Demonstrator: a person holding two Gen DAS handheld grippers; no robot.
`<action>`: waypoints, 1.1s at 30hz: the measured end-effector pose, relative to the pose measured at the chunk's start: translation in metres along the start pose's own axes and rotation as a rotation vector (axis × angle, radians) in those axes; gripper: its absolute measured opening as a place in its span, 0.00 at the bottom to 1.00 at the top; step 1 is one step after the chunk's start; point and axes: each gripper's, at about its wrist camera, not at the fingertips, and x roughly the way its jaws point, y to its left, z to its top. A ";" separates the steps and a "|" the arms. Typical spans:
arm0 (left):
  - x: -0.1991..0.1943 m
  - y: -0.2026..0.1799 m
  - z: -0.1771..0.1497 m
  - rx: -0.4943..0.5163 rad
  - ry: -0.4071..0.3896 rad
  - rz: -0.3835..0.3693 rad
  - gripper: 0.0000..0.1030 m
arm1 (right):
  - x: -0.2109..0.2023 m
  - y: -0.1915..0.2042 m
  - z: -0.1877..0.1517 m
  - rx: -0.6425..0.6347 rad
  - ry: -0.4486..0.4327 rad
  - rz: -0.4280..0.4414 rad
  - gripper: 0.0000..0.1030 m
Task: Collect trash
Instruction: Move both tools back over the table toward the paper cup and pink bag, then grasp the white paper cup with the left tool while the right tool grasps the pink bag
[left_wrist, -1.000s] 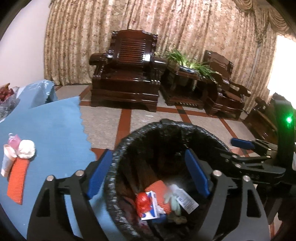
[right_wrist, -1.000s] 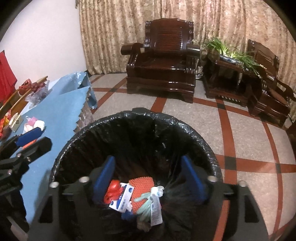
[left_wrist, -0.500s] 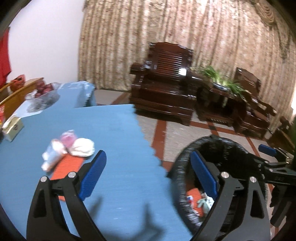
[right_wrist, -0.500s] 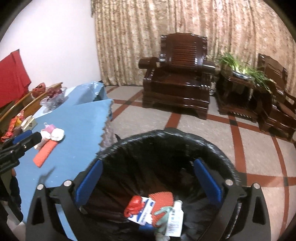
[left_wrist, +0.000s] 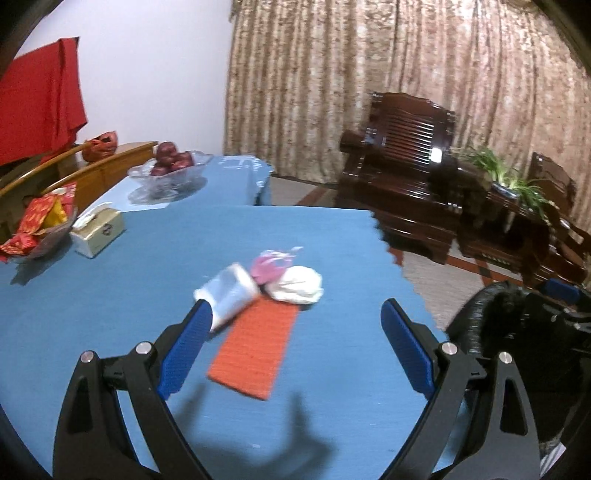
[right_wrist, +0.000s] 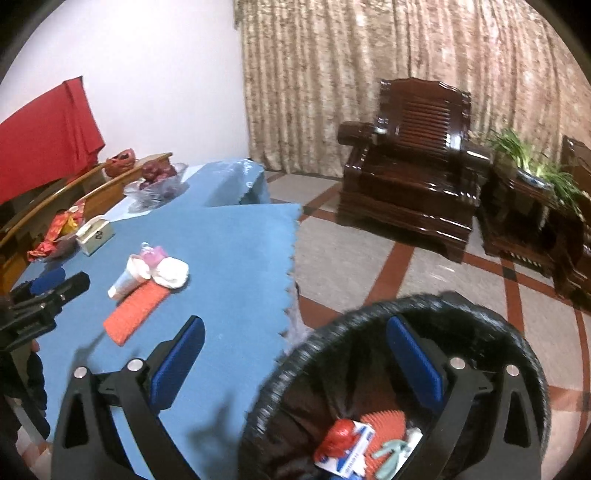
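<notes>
Left gripper, jaws apart and empty, hovers above the orange mat on the blue surface. Right gripper, jaws likewise apart, hangs by the bin. Clustered trash beside the mat could scatter if nudged.

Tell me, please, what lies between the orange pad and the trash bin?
Only bare blue tablecloth lies between the orange pad and the trash bin, clearest in the right wrist view.

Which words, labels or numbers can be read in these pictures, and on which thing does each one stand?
No text can be read with certainty.
Tissue box: a small dark mark on its side, too blurred to read.
Blue and white packet in the trash bin: printed marks, too blurred.
Red packets in the bowl: yellow printing, too small.
</notes>
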 end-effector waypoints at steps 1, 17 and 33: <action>0.001 0.004 -0.001 -0.001 0.000 0.011 0.87 | 0.005 0.006 0.003 -0.009 -0.001 0.010 0.94; 0.084 0.061 -0.002 -0.042 0.091 0.087 0.74 | 0.090 0.072 0.018 -0.063 0.044 0.076 0.94; 0.142 0.065 -0.009 -0.043 0.199 0.059 0.64 | 0.137 0.083 0.018 -0.075 0.090 0.079 0.94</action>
